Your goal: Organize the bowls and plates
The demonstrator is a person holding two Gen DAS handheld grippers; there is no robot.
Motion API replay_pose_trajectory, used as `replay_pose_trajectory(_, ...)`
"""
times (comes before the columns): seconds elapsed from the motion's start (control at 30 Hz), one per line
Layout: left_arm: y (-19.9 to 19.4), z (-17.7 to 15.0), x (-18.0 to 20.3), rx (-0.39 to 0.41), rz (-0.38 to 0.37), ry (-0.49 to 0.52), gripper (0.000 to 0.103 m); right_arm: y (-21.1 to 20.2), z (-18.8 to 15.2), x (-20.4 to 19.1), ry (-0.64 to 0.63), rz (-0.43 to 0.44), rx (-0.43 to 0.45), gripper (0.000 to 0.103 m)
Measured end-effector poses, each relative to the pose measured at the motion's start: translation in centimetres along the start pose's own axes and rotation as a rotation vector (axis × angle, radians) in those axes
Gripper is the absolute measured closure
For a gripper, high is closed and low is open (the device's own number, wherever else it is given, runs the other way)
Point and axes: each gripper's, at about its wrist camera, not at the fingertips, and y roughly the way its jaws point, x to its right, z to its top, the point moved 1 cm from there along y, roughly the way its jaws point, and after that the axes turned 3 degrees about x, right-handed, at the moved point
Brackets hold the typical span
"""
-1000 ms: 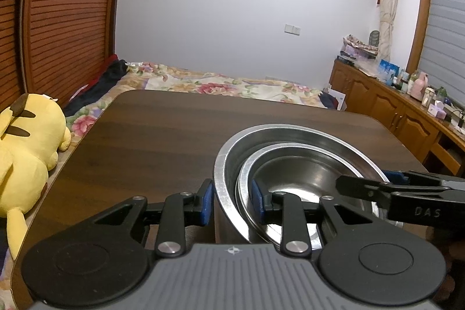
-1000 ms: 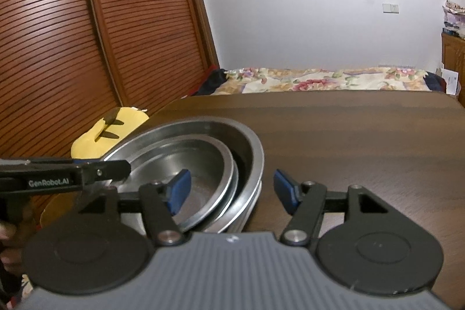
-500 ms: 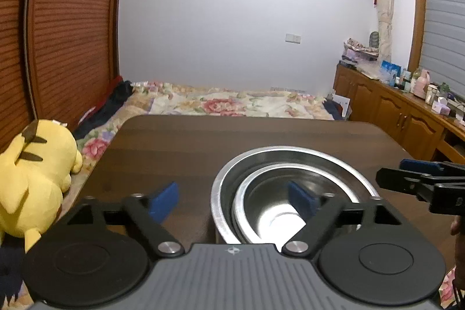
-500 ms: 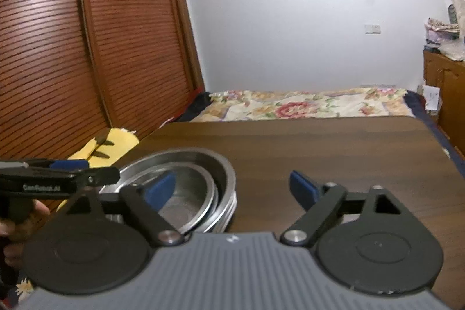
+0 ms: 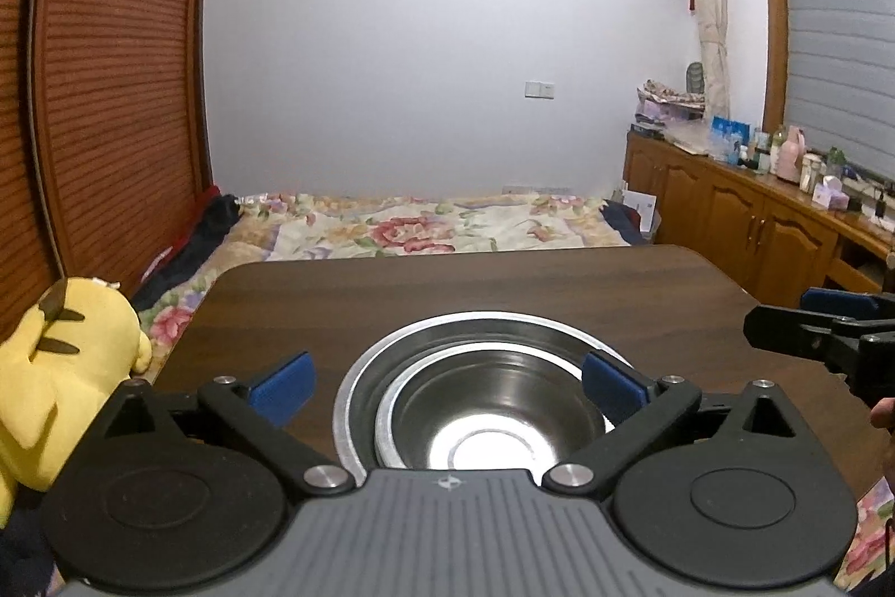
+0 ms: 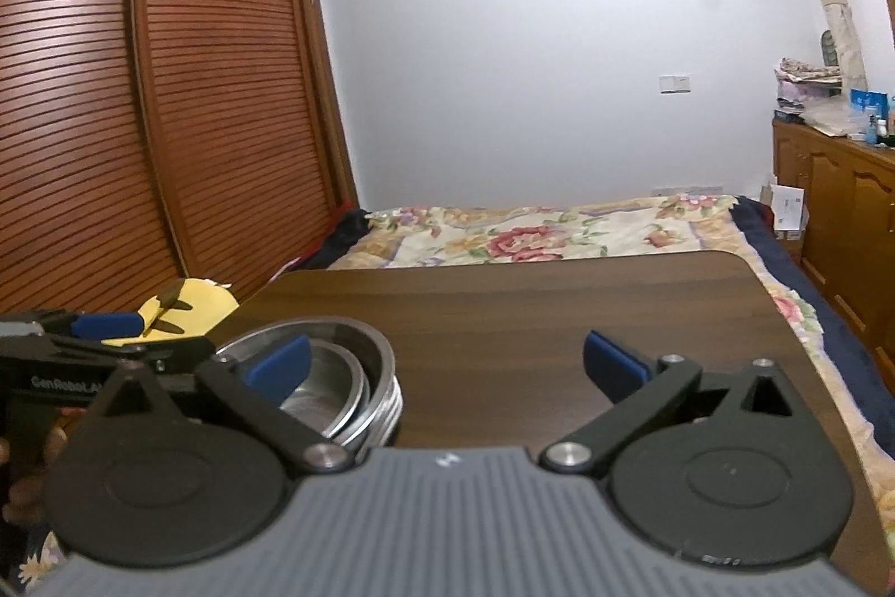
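A stack of nested steel bowls [image 5: 481,407] rests on the dark wooden table [image 5: 503,283], a smaller bowl inside a wider one. My left gripper [image 5: 447,384] is open, its blue pads spread wide on either side of the stack and touching nothing. In the right wrist view the same bowls [image 6: 335,384] sit at the lower left, showing layered rims. My right gripper [image 6: 446,366] is open too and holds nothing, with bare table between its pads. Each gripper shows in the other's view: the right gripper [image 5: 783,317] at the right edge, the left gripper [image 6: 156,337] at the left.
A yellow plush toy [image 5: 61,373] lies off the table's left side. Beyond the table's far edge is a bed with a floral cover [image 5: 425,228]. Slatted wooden wardrobe doors [image 6: 168,93] stand left, wooden cabinets [image 5: 755,222] right. A hand [image 5: 884,412] shows at the right edge.
My left gripper opened wide from the rim of the bowls and drew back. The right gripper also opened wider and pulled back and away. The bowls stayed stacked on the table.
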Motion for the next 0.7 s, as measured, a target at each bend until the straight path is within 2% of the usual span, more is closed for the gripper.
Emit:
replay_pose_trajectory(0.4,-0.7,0.2,2.0,0.021,0.051,0.042,0.000,-1.5,-0.5,-0.2,-0.015,-0.112,0.019,0.000)
replay_pose_trajectory(0.7,-1.8,-0.4,3.0,0.034,0.089,0.058,0.000,-2.5,-0.9,-0.4,-0.020,-0.159,0.017,0.000)
